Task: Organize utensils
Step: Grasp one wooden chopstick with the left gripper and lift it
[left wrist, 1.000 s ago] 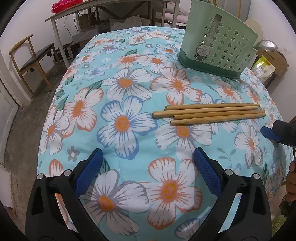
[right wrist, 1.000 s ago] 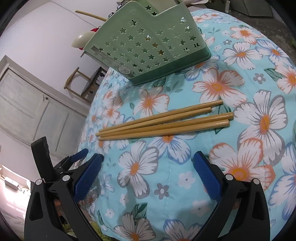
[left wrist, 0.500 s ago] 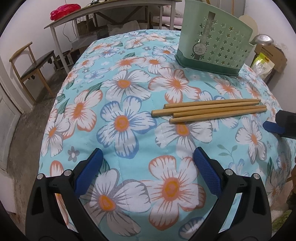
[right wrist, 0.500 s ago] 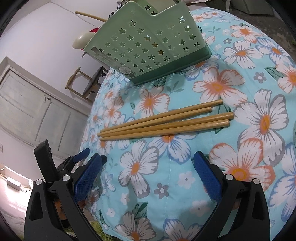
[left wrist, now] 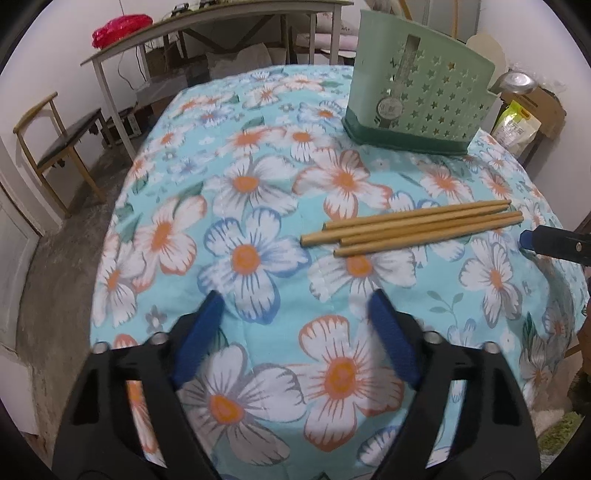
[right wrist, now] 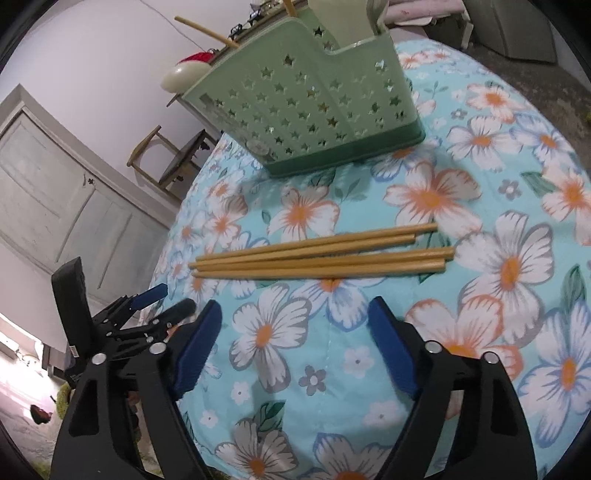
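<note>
Several bamboo chopsticks (left wrist: 413, 227) lie side by side on the floral tablecloth (left wrist: 258, 206); they also show in the right wrist view (right wrist: 321, 256). A green star-punched utensil holder (left wrist: 417, 107) stands behind them, also in the right wrist view (right wrist: 310, 107). My left gripper (left wrist: 295, 306) is open and empty, above the cloth short of the chopsticks' thick ends. My right gripper (right wrist: 295, 314) is open and empty, just in front of the chopsticks' middle. The right gripper's tip (left wrist: 554, 245) shows at the left view's right edge. The left gripper (right wrist: 147, 314) shows at the right view's left.
A wooden chair (left wrist: 55, 144) and a grey table (left wrist: 207, 33) stand beyond the far left of the bed-like surface. Boxes and bags (left wrist: 528, 110) sit at the right. A white door (right wrist: 55, 199) is behind. The holder contains a spoon and a stick (right wrist: 207, 31).
Both grippers have moved forward toward the chopsticks and the holder, which look larger and nearer. Both stay open and empty. The chopsticks have not moved.
</note>
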`<state>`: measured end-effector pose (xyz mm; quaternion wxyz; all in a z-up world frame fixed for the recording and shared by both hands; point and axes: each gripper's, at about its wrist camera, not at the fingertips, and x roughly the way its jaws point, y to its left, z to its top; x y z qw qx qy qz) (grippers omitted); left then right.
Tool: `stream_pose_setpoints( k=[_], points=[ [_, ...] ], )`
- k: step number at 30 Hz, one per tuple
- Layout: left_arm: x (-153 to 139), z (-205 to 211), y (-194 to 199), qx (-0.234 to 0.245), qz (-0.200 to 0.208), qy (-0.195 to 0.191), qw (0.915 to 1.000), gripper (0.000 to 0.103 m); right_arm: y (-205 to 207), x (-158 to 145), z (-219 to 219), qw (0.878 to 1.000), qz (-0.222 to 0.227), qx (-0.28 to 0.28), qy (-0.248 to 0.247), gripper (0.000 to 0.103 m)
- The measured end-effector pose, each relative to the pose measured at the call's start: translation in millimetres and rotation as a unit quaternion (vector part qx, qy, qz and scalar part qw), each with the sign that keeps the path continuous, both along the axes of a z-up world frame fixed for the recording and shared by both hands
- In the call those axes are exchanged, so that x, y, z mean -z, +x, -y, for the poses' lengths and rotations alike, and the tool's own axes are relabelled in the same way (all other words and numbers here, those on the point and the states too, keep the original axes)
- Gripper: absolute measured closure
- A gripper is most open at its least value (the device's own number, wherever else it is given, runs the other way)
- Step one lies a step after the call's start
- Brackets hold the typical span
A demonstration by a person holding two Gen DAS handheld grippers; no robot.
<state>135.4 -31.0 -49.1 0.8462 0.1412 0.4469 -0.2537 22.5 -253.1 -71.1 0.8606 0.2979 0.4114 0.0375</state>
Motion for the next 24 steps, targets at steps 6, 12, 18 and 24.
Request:
stream_pose_setpoints(
  k=[6, 12, 18, 24],
  points=[
    [-15.4, 14.0, -8.5, 0.058, 0.039, -0.016, 0.9974, 0.058, -7.3, -11.4, 14.8, 0.999, 0.019, 0.024, -0.019, 0.032],
    [-12.4, 53.4, -38.2, 0.151, 0.105, 0.040, 0.9822, 0.075, -19.3, -18.5, 41.8, 0.997, 0.033, 0.065, -0.015, 0.034],
    [5.5, 84.0, -55.3, 0.218, 0.163, 0.120, 0.9548, 0.083, -21.6, -16.6, 50.5, 0.997, 0.030, 0.077, -0.004, 0.036],
    [23.3, 100.7, -61.9, 0.267, 0.207, 0.179, 0.9240, 0.084, -20.2, -13.2, 47.2, 0.997, 0.027, 0.075, 0.003, 0.036]
  ],
)
